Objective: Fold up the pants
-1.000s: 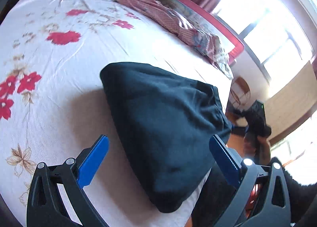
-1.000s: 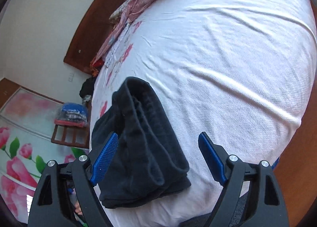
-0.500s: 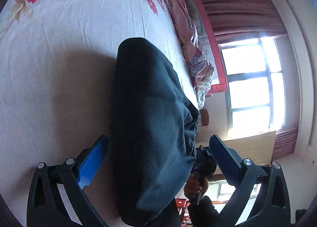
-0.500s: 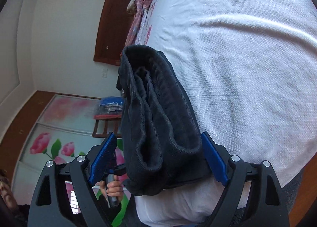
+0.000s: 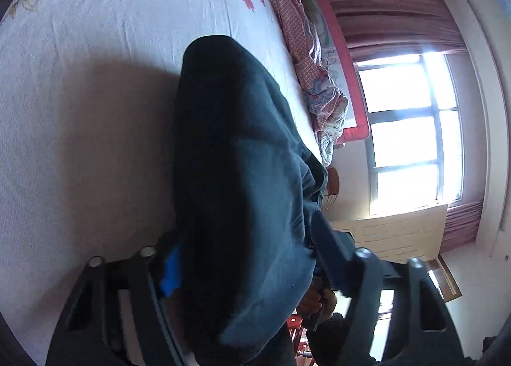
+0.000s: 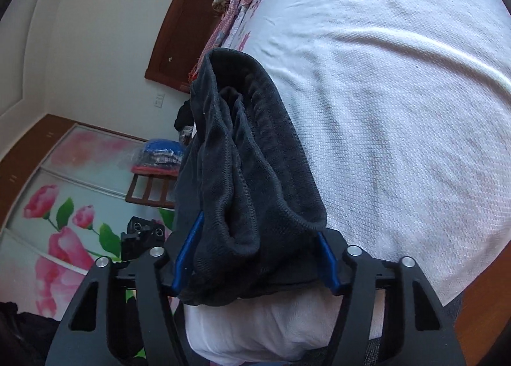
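A folded bundle of dark pants (image 5: pixel 233 158) lies near the edge of a white bed sheet with red flowers (image 5: pixel 80 110). My left gripper (image 5: pixel 249 260) straddles its near end. The jaws are closing and both pads press into the cloth, with the left blue pad (image 5: pixel 171 273) half buried. In the right wrist view the same pants (image 6: pixel 249 158) show their stacked folded edges. My right gripper (image 6: pixel 257 260) is closing too, and its blue pads squeeze the bundle from both sides at the bed's edge.
A pink checked blanket (image 5: pixel 306 56) lies bunched along the far side of the bed. A bright window (image 5: pixel 412 130) and curtains stand beyond it. A wooden headboard (image 6: pixel 179 31), a flowered wardrobe (image 6: pixel 48 206) and a rack with a bagged bundle (image 6: pixel 156 174) are off the bed.
Both grippers came down and forward onto the pants, and their jaws narrowed from wide open to pressing on the bundle. The left view rolled sideways.
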A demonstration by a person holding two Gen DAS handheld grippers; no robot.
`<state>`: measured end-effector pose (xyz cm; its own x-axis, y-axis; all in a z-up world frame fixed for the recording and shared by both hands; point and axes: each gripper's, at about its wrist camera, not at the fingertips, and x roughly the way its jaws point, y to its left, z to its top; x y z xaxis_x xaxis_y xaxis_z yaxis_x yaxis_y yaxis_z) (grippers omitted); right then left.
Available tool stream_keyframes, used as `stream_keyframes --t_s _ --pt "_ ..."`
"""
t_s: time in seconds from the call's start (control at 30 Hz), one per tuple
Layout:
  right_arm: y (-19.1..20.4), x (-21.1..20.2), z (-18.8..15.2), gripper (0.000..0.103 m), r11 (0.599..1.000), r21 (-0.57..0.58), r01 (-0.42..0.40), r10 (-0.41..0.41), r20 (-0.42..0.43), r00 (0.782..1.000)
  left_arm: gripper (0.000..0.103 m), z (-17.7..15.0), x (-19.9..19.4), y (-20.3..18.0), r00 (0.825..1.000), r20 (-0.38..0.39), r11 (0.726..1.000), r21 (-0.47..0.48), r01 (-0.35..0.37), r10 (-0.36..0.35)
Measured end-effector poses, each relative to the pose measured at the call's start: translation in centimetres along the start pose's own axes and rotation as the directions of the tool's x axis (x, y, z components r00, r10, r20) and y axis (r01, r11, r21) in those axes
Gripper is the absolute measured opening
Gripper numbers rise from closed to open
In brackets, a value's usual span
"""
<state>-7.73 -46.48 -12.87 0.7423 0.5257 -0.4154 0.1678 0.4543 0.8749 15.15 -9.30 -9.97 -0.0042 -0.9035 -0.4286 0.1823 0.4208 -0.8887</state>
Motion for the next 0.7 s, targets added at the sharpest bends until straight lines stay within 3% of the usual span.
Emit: stream_keyframes --t_s 0.07,0.1,0.2,0.47,0.7 --pt "0.9 -0.1 -0.4 0.051 1.0 -0.001 0.006 -0.006 0.014 1.0 0.026 0.2 0.1 0.5 1.0 -0.015 1.0 -0.022 -0.004 0.004" --pt "1.5 -0.1 -0.5 0.049 1.0 -0.006 0.011 -0.011 0.018 1.0 0.022 0.2 0.1 0.6 1.0 -0.017 0.999 -0.032 0.0 0.0" --pt "4.1 -0.5 -0.6 0.045 0.998 -0.04 0.045 -0.045 0.023 0.999 0.018 0.3 0.1 -0.3 1.0 -0.001 1.0 -0.007 -0.026 0.026" --pt "11.0 -0.2 1.6 0.044 0.981 -0.177 0.074 -0.076 -0.004 0.997 0.017 1.8 -1.8 -3.5 0.996 0.056 0.997 0.05 0.061 -0.064" --pt "16.3 5.2 5.9 0.044 0.964 -0.266 0.019 -0.033 -0.046 0.998 0.017 6.5 -7.1 -5.0 0.986 0.151 0.994 0.09 0.063 -0.077"
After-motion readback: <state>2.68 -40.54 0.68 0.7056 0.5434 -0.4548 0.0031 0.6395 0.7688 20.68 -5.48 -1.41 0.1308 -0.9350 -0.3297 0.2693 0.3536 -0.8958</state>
